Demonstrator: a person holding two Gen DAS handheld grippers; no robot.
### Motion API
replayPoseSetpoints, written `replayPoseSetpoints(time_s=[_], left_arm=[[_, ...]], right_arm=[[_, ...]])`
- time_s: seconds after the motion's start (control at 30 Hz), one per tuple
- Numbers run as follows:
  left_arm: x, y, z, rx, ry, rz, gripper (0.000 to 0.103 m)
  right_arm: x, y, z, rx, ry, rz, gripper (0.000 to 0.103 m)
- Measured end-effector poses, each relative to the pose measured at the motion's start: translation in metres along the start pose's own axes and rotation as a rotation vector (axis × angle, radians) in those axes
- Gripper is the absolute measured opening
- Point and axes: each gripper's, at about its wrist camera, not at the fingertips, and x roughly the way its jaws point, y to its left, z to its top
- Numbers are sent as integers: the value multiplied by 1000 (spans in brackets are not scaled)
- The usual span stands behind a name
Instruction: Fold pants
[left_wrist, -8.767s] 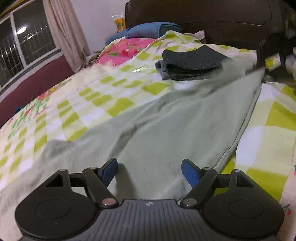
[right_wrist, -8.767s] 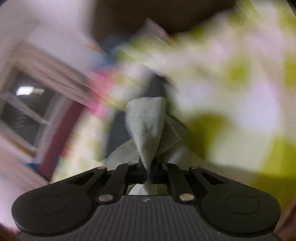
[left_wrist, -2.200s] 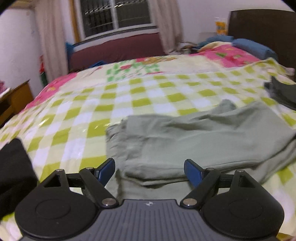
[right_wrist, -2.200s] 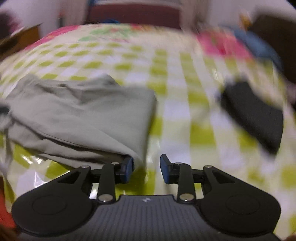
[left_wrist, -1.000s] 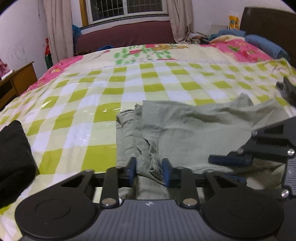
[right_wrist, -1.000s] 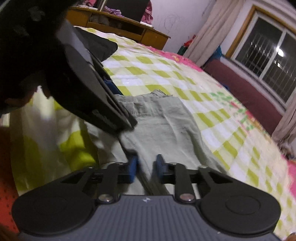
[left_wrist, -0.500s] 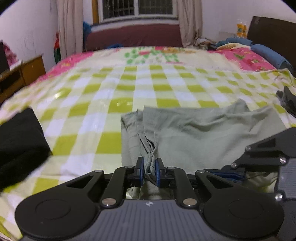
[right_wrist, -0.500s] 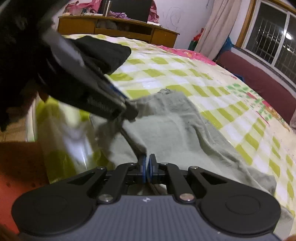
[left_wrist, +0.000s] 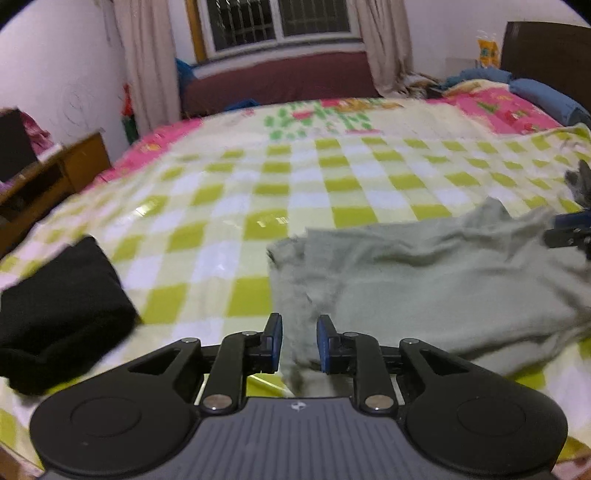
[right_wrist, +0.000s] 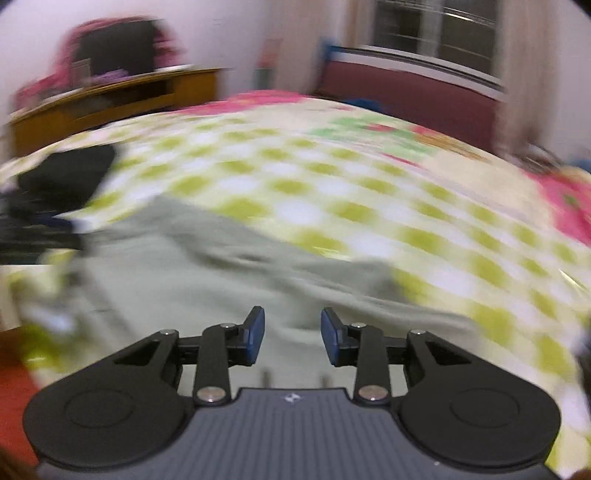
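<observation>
Grey-green pants (left_wrist: 424, 280) are lying folded on a bed (left_wrist: 332, 177) covered with a green-and-white checked sheet. The left gripper (left_wrist: 299, 341) is hovering at the pants' near left corner; its jaws have just been opening, and a fold of cloth is sitting between the 2 blue pads (left_wrist: 275, 341) without being pinched. The right gripper (right_wrist: 292, 332) is hanging over the pants' right part in a blurred view; its jaws have also just been opening and are standing apart, gripping nothing. A black garment (left_wrist: 59, 314) is lying well to the left.
</observation>
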Motion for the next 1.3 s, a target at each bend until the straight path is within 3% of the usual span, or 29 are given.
replayPoseSetpoints(time_s=[0.13,0.17,0.27,0.37,0.5,0.67,0.8,0.9,0.93,1.0,1.03,1.3], left_arm=[[-5,-8,14,-12,-48,4,41],[-2,-13,16,-7,-42,-6,41],[12,-38,17,29,-13,-88,41],[25,-68,19,91,-14,-165,41],[42,-100,22,136,-11,-220,43],[56,-120,17,153,31,-236,44],[61,-126,12,170,46,-228,46],[57,-128,15,192,53,-220,47],[56,-129,16,200,52,-219,47],[54,-131,15,215,55,-216,47],[55,-133,15,222,59,-212,47],[56,-147,17,277,73,-205,47]], right_arm=[[34,-54,-18,157,104,-158,35],[38,-63,-23,205,125,-164,36],[20,-92,-33,407,81,-83,35],[5,-107,-46,446,83,-77,38],[5,-120,-60,557,131,111,38],[8,-128,-71,643,161,329,38],[27,-138,-83,747,195,407,38],[24,-145,-85,811,171,476,40],[19,-146,-84,808,148,492,40],[13,-152,-87,788,134,428,39],[16,-155,-90,785,151,400,32],[25,-162,-103,840,202,563,33]])
